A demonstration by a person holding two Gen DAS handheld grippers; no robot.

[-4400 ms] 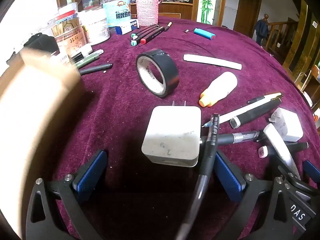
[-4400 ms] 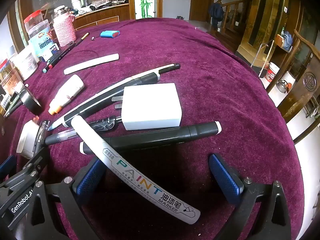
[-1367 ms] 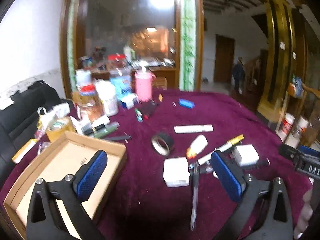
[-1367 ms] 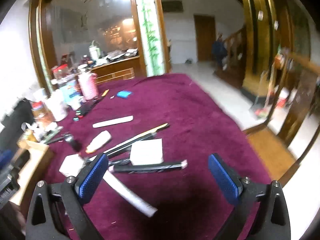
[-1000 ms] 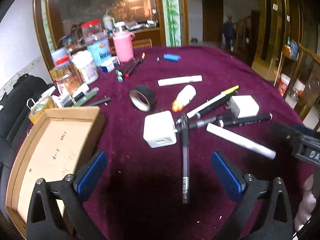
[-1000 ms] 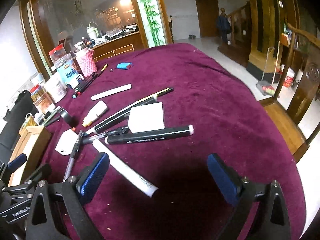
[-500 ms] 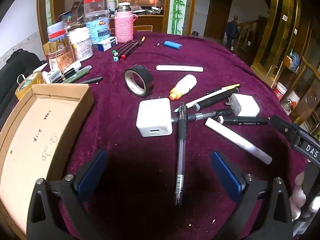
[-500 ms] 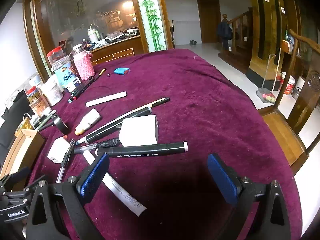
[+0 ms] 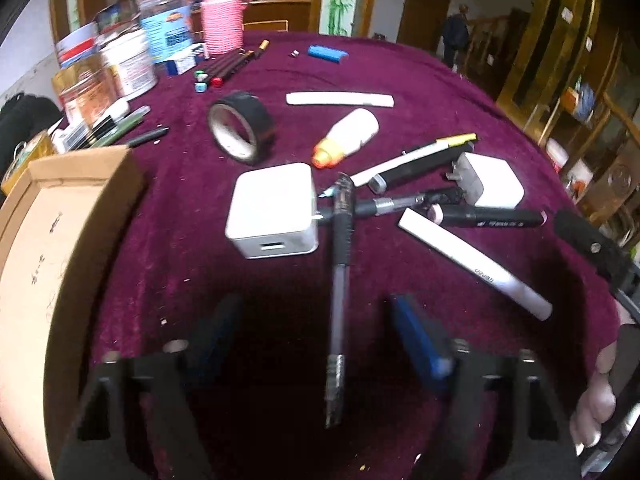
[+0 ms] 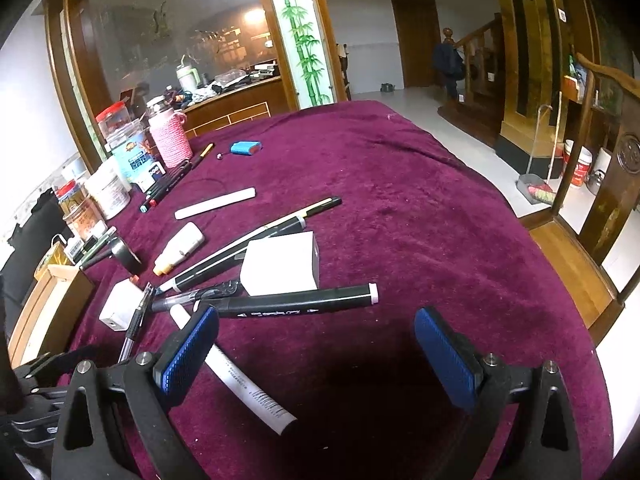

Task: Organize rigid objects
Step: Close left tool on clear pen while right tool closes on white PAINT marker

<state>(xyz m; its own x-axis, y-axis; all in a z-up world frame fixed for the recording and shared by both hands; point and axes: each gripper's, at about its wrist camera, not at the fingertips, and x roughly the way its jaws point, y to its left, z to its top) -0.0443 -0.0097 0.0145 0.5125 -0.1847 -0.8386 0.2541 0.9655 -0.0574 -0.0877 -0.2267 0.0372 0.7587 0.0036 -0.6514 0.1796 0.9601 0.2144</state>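
My left gripper [image 9: 316,344] is open, low over the purple cloth, its jaws either side of a dark gel pen [image 9: 340,280] that lies lengthwise between them. Just beyond is a white charger cube [image 9: 274,208]. A cardboard box [image 9: 44,240] sits to the left. My right gripper [image 10: 316,344] is open and empty, above the cloth. In front of it lie a black marker [image 10: 296,302], a white paint marker [image 10: 236,372] and a second white charger [image 10: 282,264].
A black tape roll [image 9: 240,126], a white glue bottle [image 9: 348,138], a white strip [image 9: 340,99] and more pens [image 9: 416,160] lie further back. Jars and a pink-covered bottle [image 9: 222,20] crowd the far left. The table edge [image 10: 560,288] drops off on the right.
My left gripper has dropped lower and closer to the gel pen, and its jaws have narrowed around it. The right gripper has barely moved.
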